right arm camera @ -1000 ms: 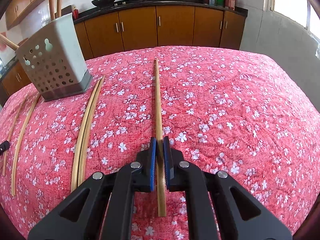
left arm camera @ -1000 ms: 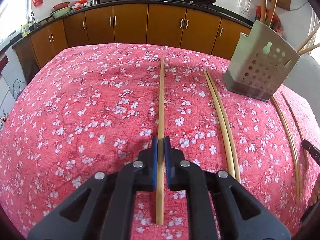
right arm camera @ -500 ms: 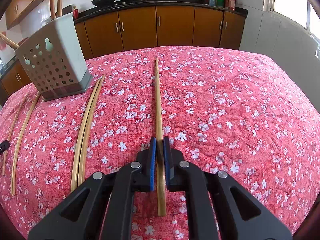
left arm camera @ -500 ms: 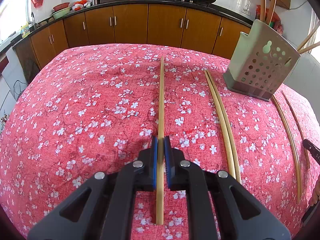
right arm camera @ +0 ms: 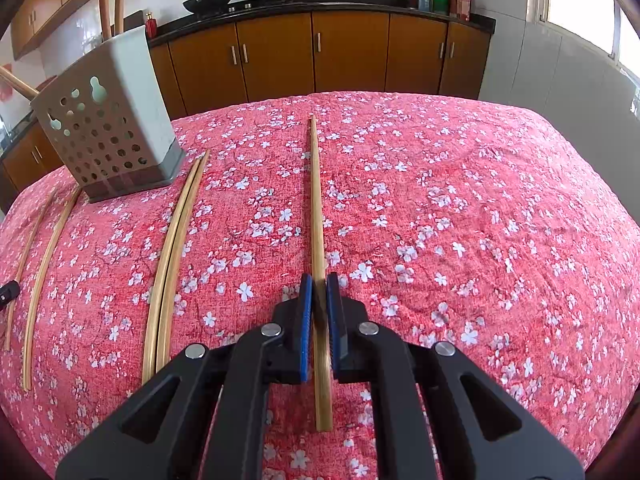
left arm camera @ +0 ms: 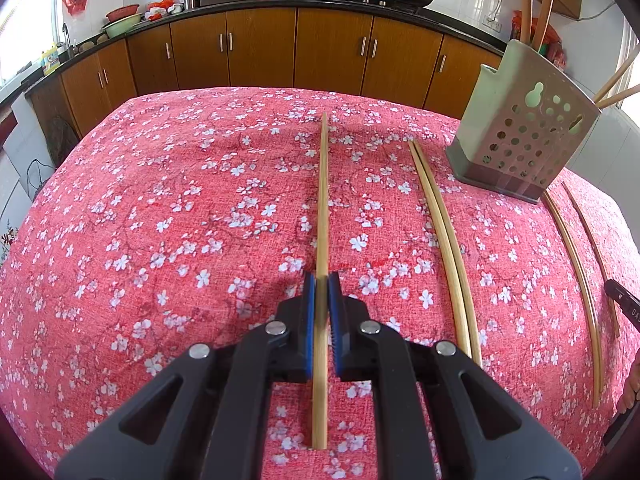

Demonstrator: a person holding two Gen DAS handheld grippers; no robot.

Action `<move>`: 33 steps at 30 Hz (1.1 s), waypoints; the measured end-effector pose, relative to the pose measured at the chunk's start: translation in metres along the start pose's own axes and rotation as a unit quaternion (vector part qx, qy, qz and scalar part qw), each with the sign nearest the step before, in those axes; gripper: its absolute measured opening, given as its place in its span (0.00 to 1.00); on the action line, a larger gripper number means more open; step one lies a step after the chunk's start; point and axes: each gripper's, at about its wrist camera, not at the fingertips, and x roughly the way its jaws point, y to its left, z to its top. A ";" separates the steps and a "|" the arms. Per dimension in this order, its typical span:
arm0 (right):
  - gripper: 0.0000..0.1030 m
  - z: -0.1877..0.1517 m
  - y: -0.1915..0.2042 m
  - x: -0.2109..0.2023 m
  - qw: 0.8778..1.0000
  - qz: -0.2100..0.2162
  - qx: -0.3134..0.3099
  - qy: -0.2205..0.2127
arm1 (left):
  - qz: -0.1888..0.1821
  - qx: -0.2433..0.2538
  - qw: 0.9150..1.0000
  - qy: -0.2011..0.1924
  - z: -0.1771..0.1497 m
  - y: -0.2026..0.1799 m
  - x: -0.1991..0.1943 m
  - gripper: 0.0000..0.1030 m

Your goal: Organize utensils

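My left gripper pinches one bamboo chopstick between its blue pads, the stick running straight ahead over the red floral tablecloth. To its right a chopstick pair lies side by side on the cloth, just beside the perforated grey utensil holder. My right gripper is clamped on a second single chopstick, right of the pair and the holder.
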 end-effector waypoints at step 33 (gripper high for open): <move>0.08 0.000 -0.001 0.000 1.000 0.000 0.000 0.001 | -0.003 -0.003 1.000 -0.001 0.000 0.000 -0.002 0.10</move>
